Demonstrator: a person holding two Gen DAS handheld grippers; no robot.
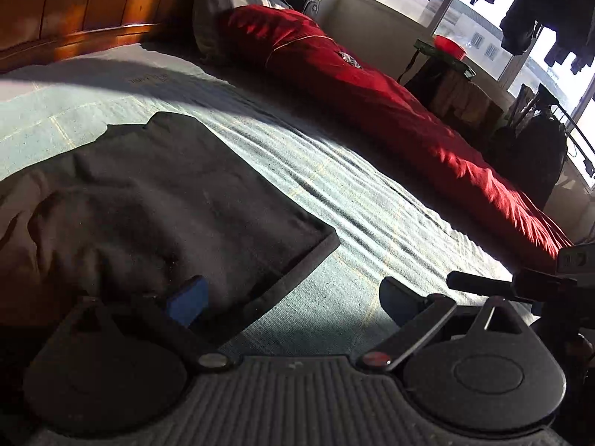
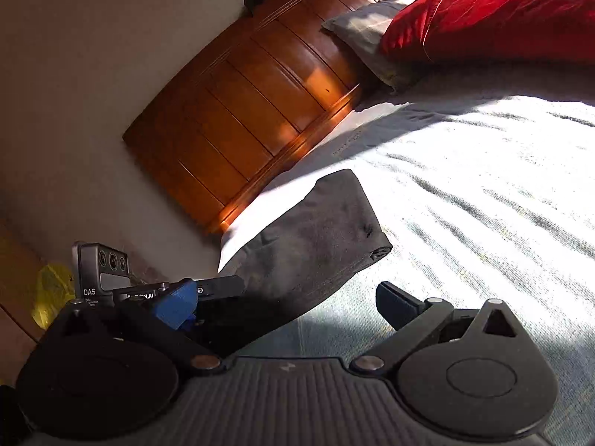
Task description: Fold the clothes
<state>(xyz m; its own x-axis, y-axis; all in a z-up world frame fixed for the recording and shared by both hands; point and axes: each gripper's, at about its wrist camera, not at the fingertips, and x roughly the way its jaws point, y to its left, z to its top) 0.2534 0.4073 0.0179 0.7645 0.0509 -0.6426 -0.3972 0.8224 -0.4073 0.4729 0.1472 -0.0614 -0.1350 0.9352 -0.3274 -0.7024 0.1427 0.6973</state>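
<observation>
Dark garment lies on the bed near the headboard, already folded to a neat rectangle; one more fold or smoothing may remain, by my judgement; left tongs and right tongs both released, gripping nothing, at the garment's near corner.
</observation>
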